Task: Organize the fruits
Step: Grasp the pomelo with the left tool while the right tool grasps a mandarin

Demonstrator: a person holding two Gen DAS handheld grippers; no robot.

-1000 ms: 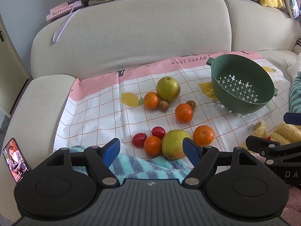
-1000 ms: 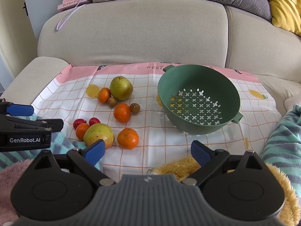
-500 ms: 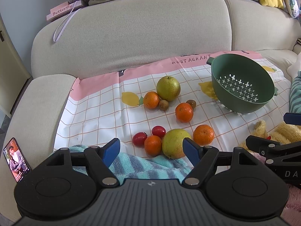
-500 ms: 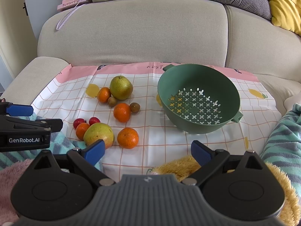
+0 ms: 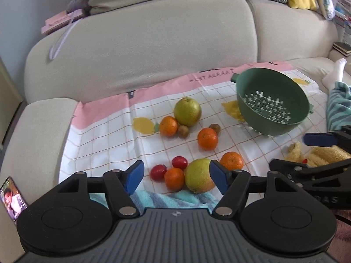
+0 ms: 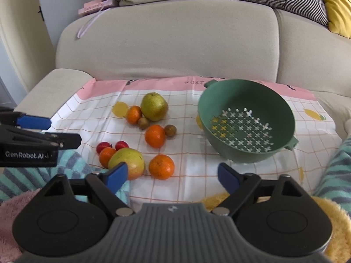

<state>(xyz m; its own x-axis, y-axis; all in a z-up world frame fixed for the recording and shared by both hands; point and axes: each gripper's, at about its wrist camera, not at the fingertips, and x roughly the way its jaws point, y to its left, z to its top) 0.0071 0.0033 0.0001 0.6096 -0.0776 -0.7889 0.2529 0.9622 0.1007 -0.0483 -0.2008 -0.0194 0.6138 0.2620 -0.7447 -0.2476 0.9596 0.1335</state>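
Fruit lies on a checked mat on a sofa seat: a green pear, a yellow-green pear, several oranges such as the one in the middle, two red cherry tomatoes and two small kiwis. An empty green colander stands tilted at the right. My left gripper is open, just in front of the near pear and orange. My right gripper is open, near an orange.
The beige sofa back rises behind the mat. A pink book lies on top of it. A striped teal blanket and a yellow plush lie at the near edge. A phone lies on the left armrest.
Both grippers have moved forward a little toward the fruit, so the fruit and colander look closer. Nothing has been grasped.
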